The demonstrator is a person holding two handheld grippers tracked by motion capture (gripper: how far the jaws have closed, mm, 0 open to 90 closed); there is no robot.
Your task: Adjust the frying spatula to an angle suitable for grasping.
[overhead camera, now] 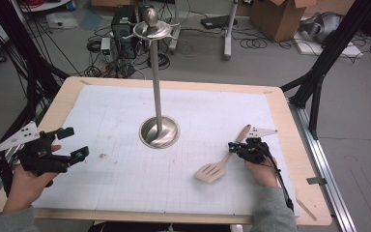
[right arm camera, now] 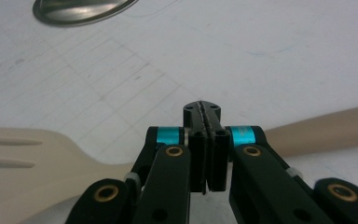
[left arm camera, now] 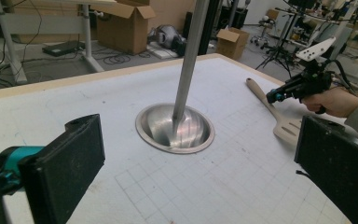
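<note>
Closest to my lens: right gripper, jaws pressed flat together, pads meeting with just a seam between. Nothing visible between them. Wooden spatula passes under the jaws, slotted blade on one side, handle running out the other. From the high view my right gripper sits over the handle where it meets the blade. Whether the tips touch the wood, I cannot tell; the closed pads look to be above it rather than around it.

Spatula lies flat on the white gridded mat, blade toward me, handle angled away to the far right. Lying flat likely explains the low, level approach of my hand.

Left gripper: jaws spread wide, empty, held just off the mat at the near left, well apart from everything. Left gripper view looks between its two pads toward the centre.

Centre of table: metal stand, a tall pole rising from a round dished base, hooked arms and a knob at top. No utensil hangs on it. My guess: spatula is meant for a hook, and the wide left gripper waits to steady the stand.
</note>
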